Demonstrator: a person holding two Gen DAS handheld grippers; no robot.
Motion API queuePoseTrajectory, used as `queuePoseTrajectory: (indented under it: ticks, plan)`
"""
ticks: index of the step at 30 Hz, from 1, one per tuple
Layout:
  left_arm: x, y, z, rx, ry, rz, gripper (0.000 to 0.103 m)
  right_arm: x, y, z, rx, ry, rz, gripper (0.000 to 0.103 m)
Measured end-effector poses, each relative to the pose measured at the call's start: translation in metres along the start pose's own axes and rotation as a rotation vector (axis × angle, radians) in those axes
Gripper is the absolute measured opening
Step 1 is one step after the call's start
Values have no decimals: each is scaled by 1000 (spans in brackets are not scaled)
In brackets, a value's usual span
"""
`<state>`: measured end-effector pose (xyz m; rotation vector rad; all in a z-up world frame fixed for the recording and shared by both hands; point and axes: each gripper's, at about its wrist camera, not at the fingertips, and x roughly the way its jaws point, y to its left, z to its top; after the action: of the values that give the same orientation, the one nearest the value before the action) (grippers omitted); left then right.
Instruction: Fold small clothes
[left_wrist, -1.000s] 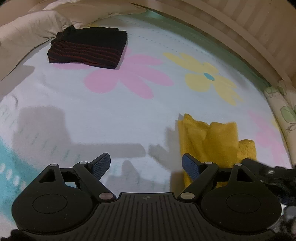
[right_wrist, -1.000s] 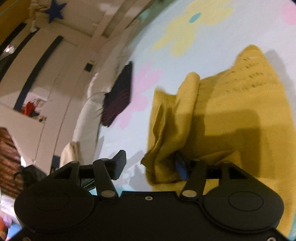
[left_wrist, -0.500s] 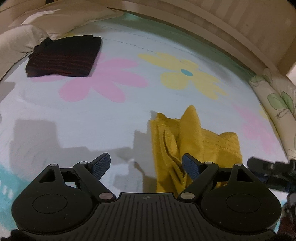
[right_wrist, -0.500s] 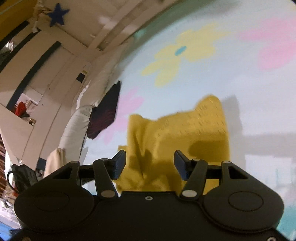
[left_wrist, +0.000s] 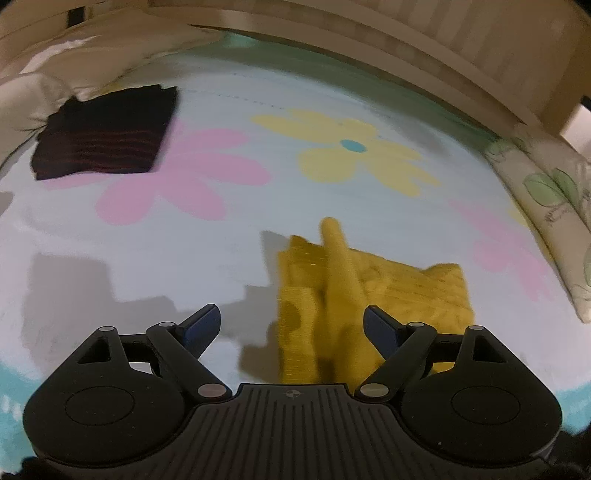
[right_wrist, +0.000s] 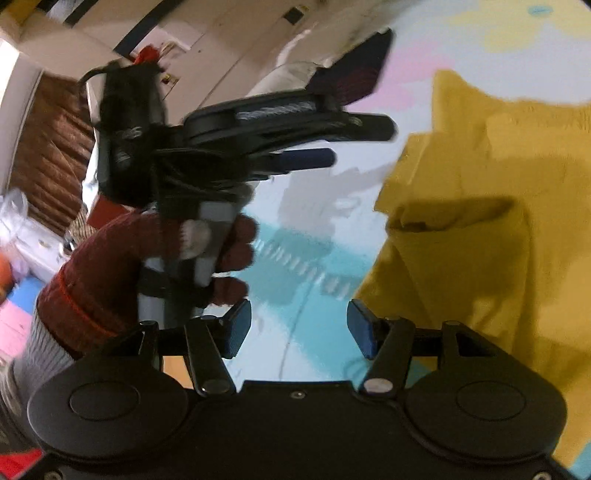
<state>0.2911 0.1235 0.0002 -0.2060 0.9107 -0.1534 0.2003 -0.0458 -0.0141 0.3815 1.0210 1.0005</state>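
Both tools, left (left_wrist: 291, 326) and right (right_wrist: 299, 328), hover spread above yellow garment (left_wrist: 354, 295).

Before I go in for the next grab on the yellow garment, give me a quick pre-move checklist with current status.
1. Left gripper open, nothing between its fingers: ok.
2. Right gripper open, nothing between its fingers: ok.
3. Yellow knit garment lying flat: not ok, rumpled, with a raised ridge.
4. Garment ahead of the left gripper: ok.
5. Folded black garment with red stripes set apart from the yellow one: ok.
6. Which edge to grab: cannot tell, the views are blurred.
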Motion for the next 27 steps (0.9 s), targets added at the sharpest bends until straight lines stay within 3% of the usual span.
queuePoseTrajectory:
  ticks: [2,5,7,8,10,15,17,19,24,25,27]
  plan:
    - [0,-5,1,19,-3,4,84,-22,-5,3,2,-85,-74,64]
    - [0,-10,1,53,-14,28,84,-52,-10,4,-66,-241,-377,64]
    - [1,-12,0,66,-10,32,84,-52,-6,3,-202,-256,-607,64]
    - [2,-12,-1,68,-6,32,84,-48,-5,1,-274,-247,-672,64]
    - [3,-12,-2,73,3,32,84,-36,-4,-5,-381,-227,-753,64]
    - [5,-9,-4,71,15,37,84,-16,-12,-9,-467,-181,-812,62]
    - [6,-7,-4,69,18,40,84,-10,-12,-10,-494,-150,-791,62]
    - [7,-6,-4,66,20,41,84,-10,-9,-15,-505,-136,-711,62]
    - [8,-5,-4,57,25,44,84,-14,-3,-21,-433,-82,-299,62]
    - [7,-6,-4,62,25,41,84,-14,-2,-22,-421,-71,-245,62]
    - [8,-10,-6,69,27,34,84,-12,5,-23,-431,-60,-222,62]
